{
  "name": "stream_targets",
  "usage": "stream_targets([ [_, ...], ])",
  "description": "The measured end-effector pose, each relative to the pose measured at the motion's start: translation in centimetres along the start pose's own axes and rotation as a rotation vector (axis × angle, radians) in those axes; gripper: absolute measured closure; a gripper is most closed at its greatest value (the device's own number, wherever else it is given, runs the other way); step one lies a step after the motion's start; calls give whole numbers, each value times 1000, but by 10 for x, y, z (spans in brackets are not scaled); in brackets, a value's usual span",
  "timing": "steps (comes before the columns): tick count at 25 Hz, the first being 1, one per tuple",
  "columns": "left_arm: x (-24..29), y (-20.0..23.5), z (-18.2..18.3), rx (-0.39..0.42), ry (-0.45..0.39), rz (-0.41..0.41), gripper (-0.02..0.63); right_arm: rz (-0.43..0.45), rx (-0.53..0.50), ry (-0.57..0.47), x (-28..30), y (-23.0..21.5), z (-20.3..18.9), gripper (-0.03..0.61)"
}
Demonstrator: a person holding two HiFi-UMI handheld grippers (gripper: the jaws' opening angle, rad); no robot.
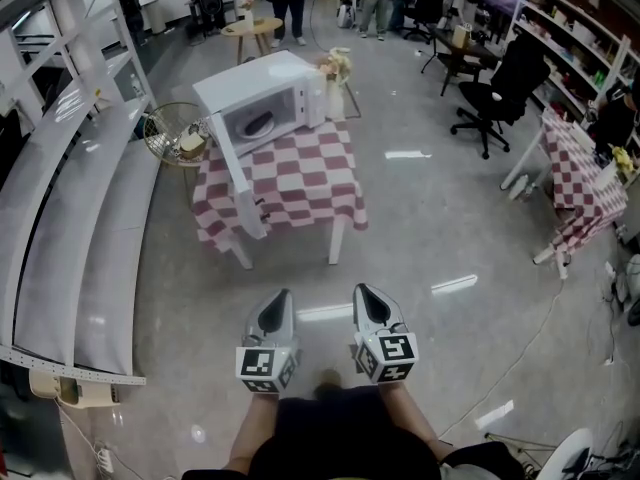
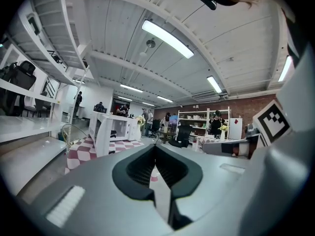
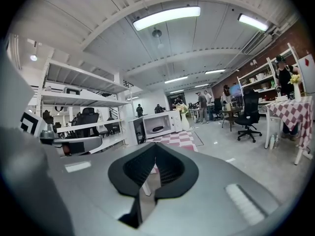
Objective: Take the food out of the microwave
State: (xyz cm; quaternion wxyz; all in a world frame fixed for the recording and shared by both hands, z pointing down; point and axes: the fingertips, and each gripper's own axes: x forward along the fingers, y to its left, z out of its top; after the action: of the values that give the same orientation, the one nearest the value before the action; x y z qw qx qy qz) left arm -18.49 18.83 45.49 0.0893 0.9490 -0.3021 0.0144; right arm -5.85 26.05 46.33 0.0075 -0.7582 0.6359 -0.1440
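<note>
Beneath the microwave [image 1: 250, 80], a red-and-white checked table [image 1: 310, 178]; stood white on that cloth with its door [image 1: 238, 173] swung open on the near left; well short of the microwave, left gripper [image 1: 278, 303] and right gripper [image 1: 364, 300] side by side; kept both pairs of jaws pressed together, pinching nothing; inside the microwave, the food [image 1: 258, 123], dark and low.

No lettering, label or number is legible.
</note>
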Motion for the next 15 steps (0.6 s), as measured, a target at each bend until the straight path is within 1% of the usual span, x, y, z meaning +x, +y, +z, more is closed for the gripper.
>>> stream_targets([
  [4,13,2,1,0,-16,16,604,14,-10,-1,11,-8,3,577],
  [11,25,4,-10,-21,-7,53,604,52,-21,16,25,-18,2,577],
  [15,30,-2,-7,-15,-8,51,604,64,-16,23,28,-22,1,577],
])
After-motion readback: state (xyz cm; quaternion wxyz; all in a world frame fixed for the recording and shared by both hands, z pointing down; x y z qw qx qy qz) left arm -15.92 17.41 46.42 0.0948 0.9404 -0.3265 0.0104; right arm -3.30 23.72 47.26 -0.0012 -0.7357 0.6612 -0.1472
